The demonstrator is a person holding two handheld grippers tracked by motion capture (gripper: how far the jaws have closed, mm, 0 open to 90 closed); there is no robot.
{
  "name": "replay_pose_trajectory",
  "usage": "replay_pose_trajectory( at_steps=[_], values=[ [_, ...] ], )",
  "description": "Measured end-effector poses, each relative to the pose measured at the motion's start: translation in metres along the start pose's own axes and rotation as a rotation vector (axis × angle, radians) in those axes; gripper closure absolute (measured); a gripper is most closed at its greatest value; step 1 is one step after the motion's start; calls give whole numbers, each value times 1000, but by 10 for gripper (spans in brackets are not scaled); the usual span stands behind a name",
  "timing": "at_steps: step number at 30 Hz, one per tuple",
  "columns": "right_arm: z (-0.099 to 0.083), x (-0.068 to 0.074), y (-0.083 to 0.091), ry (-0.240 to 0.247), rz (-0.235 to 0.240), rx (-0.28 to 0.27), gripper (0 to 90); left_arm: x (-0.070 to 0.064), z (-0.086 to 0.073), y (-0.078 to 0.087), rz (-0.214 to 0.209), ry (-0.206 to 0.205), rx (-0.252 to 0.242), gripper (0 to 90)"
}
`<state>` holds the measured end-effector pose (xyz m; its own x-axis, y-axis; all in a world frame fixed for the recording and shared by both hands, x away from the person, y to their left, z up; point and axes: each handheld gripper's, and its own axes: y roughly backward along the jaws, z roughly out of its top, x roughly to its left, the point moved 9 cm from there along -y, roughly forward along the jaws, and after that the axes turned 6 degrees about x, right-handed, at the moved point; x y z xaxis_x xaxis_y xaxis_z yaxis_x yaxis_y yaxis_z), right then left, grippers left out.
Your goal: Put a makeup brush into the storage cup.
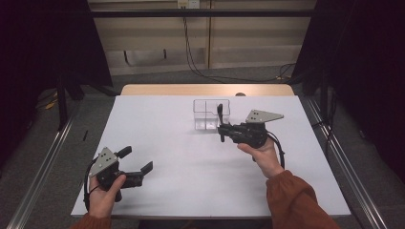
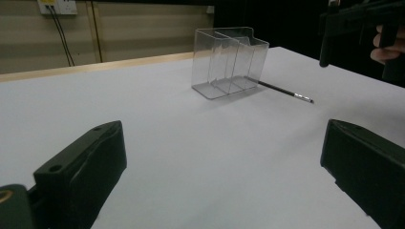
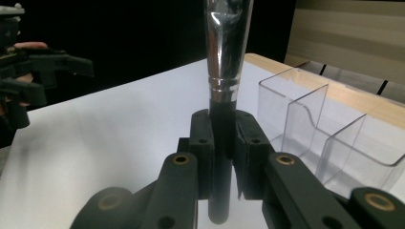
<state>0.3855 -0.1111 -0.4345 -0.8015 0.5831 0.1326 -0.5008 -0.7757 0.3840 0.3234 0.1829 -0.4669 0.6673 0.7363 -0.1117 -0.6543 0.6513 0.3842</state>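
Black-handled with a silver ferrule, the brush (image 3: 223, 95) stands upright in the right tool (image 3: 223, 143), clamped by its jaws just beside the clear organizer (image 1: 211, 114), probably so it can drop into a compartment. A thin pencil (image 2: 286, 92) lies on the worktop (image 1: 181, 157) behind the organizer. The left tool (image 1: 136, 162) rests near the front edge with its jaws wide apart, holding nothing.

Both grippers are matte black. The left gripper (image 1: 136, 160) carries a grey 3-cornered plate and 2 blocky fingers (image 2: 81, 174); a black cable loops behind it. The right gripper (image 1: 221, 125) wears the same plate, with brass-ringed screws along its linkage. Rust-orange sleeves cover both forearms.
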Motion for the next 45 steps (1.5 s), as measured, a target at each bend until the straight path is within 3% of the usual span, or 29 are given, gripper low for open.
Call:
replay_pose_trajectory(
  at_steps=[4, 10, 14, 22, 30, 37, 42, 45],
  values=[
    [6, -7, 2, -2, -22, -7, 798, -3, -3, 1, -18, -8, 10, 20],
    [15, -19, 3, -6, -50, -18, 798, 1, -5, 4, -6, 11, 11, 20],
    [25, -27, 2, -8, -63, -35, 798, 2, -4, 4, 6, 0, 6, 20],
    [36, -43, -5, -18, -94, -54, 798, 1, -2, 2, 1, -14, 1, 21],
    [44, -66, -14, -26, -169, -40, 798, 2, -3, 2, 5, -23, 3, 22],
    [48, -76, -25, -34, -191, -37, 798, 1, -3, 1, 1, -26, 9, 22],
    [50, -90, -29, -53, -249, -42, 797, 2, -4, 1, 2, -32, 14, 22],
    [49, -94, -33, -58, -254, -42, 797, 2, -3, 1, -1, -35, 11, 22]
  ],
)
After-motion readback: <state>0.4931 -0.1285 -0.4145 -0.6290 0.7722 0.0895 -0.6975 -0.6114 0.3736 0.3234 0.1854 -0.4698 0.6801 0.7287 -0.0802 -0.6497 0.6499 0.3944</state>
